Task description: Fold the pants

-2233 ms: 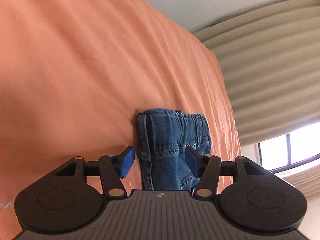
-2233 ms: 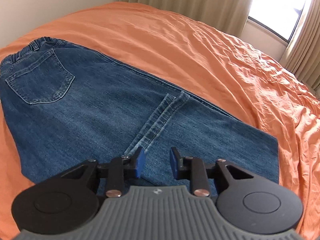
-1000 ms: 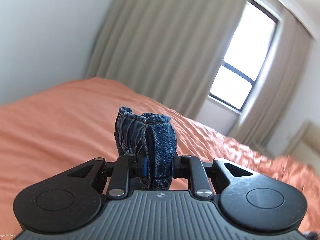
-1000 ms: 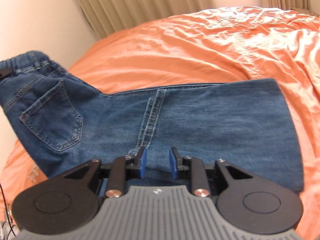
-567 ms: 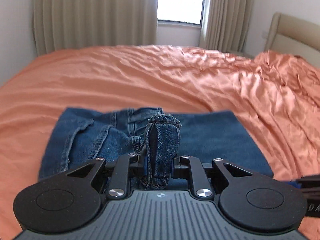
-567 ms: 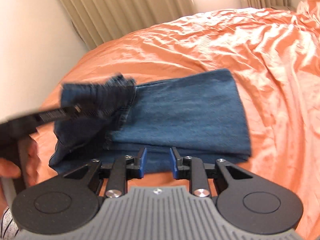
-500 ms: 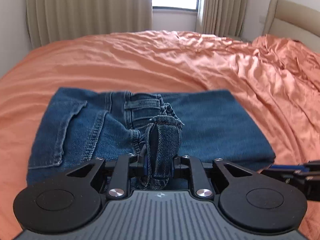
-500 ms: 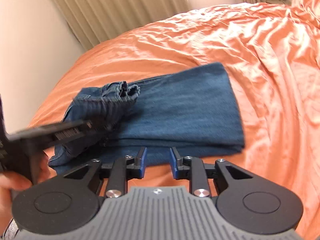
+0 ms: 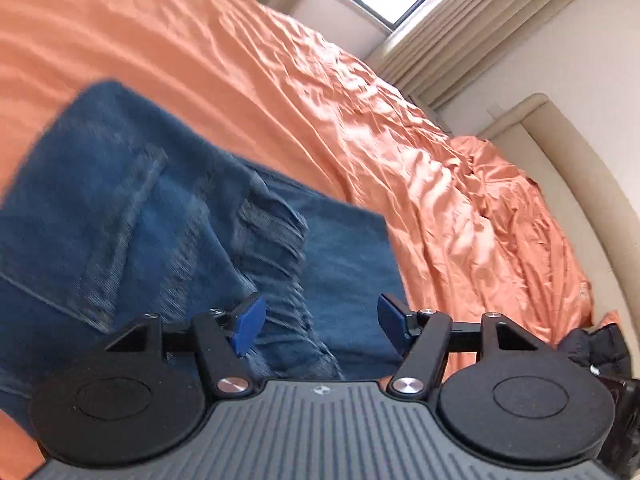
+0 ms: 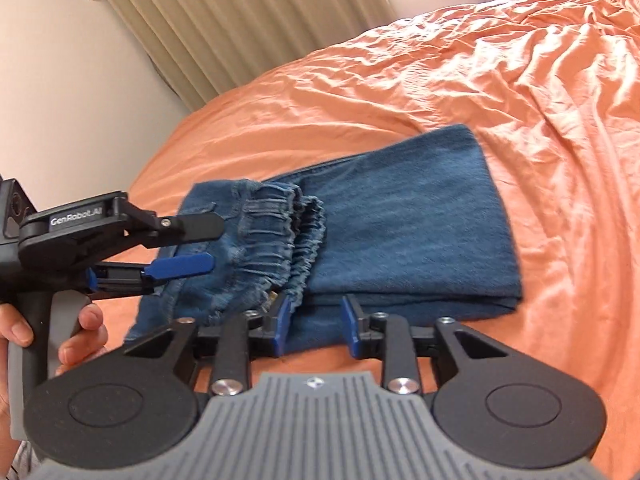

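Blue denim pants (image 10: 400, 216) lie folded on the orange bed; the gathered waistband (image 10: 280, 232) rests on top of the folded legs. In the left wrist view the pants (image 9: 140, 220) fill the lower left, blurred. My left gripper (image 9: 318, 322) is open just above the waistband, holding nothing; it also shows in the right wrist view (image 10: 200, 244) at the left, held by a hand. My right gripper (image 10: 316, 330) is open and empty at the near edge of the pants.
The orange bedsheet (image 10: 520, 80) is wrinkled around the pants. Beige curtains (image 10: 240, 20) and a wall stand behind the bed. A padded headboard (image 9: 580, 168) and a dark object (image 9: 596, 348) lie at the right in the left wrist view.
My left gripper carried the waistband over onto the folded legs, then opened and let it go. The pants now lie folded in half. My right gripper opened slightly wider.
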{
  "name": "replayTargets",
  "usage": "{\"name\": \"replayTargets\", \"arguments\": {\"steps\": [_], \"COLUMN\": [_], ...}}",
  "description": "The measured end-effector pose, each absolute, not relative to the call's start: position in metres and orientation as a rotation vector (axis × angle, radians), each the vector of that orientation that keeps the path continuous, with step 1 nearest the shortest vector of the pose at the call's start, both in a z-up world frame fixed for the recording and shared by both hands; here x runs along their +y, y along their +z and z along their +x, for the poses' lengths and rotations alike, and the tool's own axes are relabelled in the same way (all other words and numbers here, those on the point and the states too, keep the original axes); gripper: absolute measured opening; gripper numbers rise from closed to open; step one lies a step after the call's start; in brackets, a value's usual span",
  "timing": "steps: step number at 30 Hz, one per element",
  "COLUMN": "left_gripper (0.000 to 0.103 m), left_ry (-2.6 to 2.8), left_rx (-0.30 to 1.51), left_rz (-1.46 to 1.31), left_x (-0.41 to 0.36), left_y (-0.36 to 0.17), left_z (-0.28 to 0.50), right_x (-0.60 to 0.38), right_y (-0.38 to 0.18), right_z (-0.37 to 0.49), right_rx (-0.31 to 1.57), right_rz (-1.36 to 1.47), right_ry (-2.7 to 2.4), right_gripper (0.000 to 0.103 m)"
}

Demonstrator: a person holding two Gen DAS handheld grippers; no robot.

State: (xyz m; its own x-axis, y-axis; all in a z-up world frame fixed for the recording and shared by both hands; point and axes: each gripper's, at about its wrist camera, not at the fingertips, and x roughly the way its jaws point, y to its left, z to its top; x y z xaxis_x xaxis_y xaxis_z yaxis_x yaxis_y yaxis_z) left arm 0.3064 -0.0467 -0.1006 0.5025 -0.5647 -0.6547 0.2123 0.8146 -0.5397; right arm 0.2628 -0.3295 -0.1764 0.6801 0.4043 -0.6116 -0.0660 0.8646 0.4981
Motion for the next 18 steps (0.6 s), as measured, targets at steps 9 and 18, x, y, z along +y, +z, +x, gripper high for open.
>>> {"name": "replayTargets", "arguments": {"steps": [9,18], "left_gripper": [0.073,0.071], "left_ry": [-0.305,-0.249], "left_rx": [0.835,0.855], "left_rz": [-0.264,-0.353], "left_x": [0.005,0.066], "left_y": [-0.089,-0.109], "left_z": [0.332,0.346], "right_x": [-0.307,-0.305], "right_y": [-0.2,-0.252], "right_z": [0.346,0.391], "right_rx": [0.868,0.972], "right_rz": [0.582,0.798], "right_ry": [0.348,0.354], "right_gripper": [0.071,0.037]}}
